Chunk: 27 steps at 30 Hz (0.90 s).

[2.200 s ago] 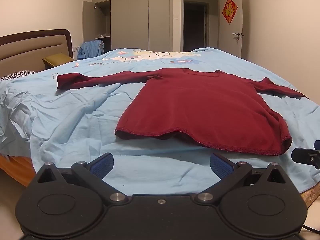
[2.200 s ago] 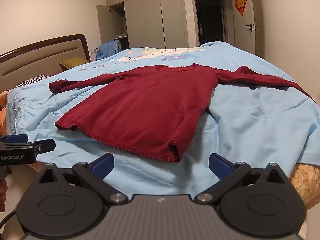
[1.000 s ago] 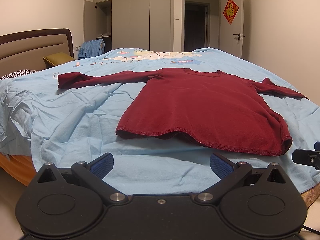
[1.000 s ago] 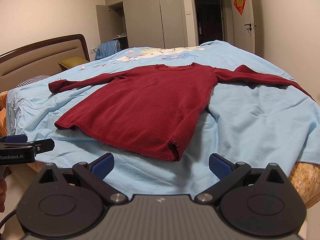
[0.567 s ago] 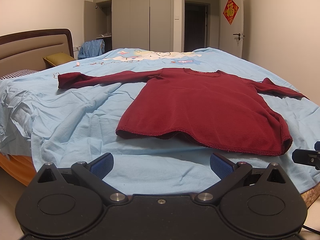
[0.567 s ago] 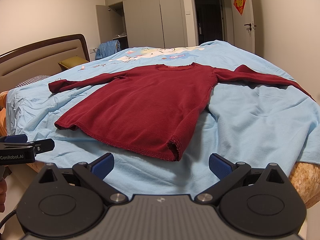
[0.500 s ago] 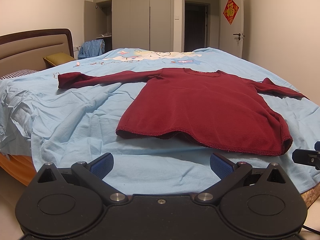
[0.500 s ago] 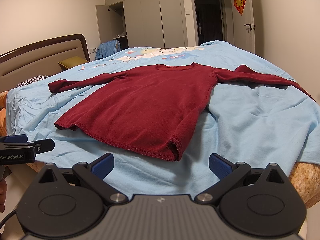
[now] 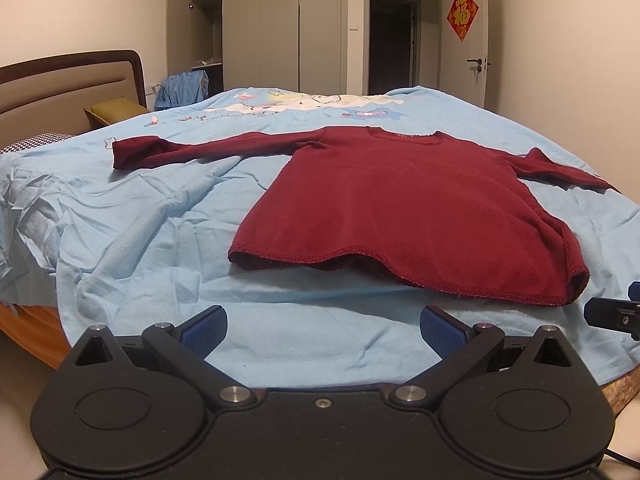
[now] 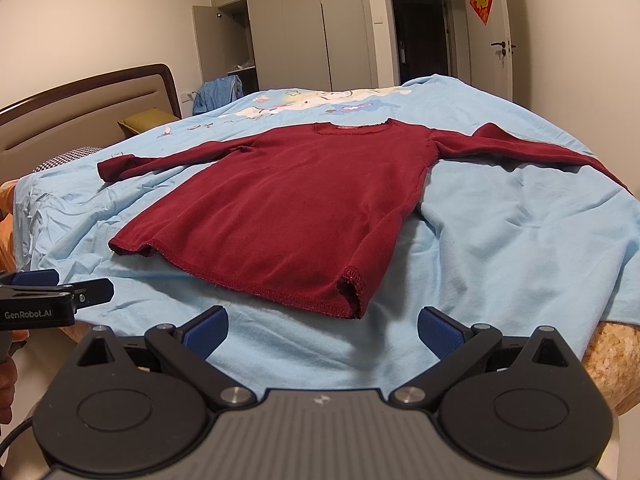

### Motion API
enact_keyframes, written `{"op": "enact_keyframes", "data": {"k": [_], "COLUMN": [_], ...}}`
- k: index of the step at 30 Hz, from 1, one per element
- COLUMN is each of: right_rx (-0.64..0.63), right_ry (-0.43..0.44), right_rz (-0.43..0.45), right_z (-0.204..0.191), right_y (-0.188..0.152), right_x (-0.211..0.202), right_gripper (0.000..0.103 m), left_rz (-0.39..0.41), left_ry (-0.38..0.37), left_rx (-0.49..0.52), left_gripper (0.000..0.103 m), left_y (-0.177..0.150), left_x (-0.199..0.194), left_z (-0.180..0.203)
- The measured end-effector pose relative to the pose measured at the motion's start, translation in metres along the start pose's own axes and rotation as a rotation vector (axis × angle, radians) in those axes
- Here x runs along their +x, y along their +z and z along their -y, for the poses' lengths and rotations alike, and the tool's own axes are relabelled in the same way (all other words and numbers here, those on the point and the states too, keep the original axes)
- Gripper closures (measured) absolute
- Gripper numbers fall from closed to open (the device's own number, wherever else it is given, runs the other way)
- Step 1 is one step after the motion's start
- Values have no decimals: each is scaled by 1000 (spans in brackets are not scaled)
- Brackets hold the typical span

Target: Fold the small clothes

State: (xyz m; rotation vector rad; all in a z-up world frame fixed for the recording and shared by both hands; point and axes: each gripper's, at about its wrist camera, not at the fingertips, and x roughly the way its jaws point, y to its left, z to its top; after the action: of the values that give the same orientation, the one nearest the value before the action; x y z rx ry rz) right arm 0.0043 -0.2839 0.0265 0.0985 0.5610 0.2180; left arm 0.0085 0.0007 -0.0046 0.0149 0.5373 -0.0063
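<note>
On the bed (image 9: 120,240), over a pale blue sheet (image 10: 520,240): one dark red long-sleeved top (image 9: 400,208), laid flat, neckline toward 12 o'clock, hem toward 6 o'clock at the near edge of the mattress.

Sleeves: both spread wide, one out toward 9 o'clock (image 9: 168,150), the other toward 3 o'clock (image 10: 520,146). Neither is folded in. Hem (image 10: 256,280): slightly wavy, its right corner curled up.

Left tongs (image 9: 322,322): released, jaws spread wide, empty, short of the hem and not touching cloth. Right tongs (image 10: 322,322): likewise released, empty, just short of the hem's right corner.

Progress: by the look of it, folding has not begun. The garment is only spread out ready. All folds appear outstanding: sleeves inward, then body doubled over.

Surroundings: headboard (image 9: 60,80) at 9 o'clock, wardrobe (image 9: 280,20) at 12 o'clock, door (image 9: 480,40) at 1 o'clock.
</note>
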Motion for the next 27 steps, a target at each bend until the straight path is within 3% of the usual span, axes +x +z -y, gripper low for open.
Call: {"op": "enact_keyframes", "data": {"k": [16,27], "right_rx": [-4,94], "right_ry": [23,-68], "right_rz": [-17,116], "right_z": [15,93], "right_y": [8,61], "right_x": [26,56], "right_gripper": [0,0], "left_rz": [-59,-44], "left_ry": [-9,-50], "left_rx": [29,74], "left_gripper": [1,1], "left_y": [20,78], "left_x": [33,91], "left_z": [7,31]}}
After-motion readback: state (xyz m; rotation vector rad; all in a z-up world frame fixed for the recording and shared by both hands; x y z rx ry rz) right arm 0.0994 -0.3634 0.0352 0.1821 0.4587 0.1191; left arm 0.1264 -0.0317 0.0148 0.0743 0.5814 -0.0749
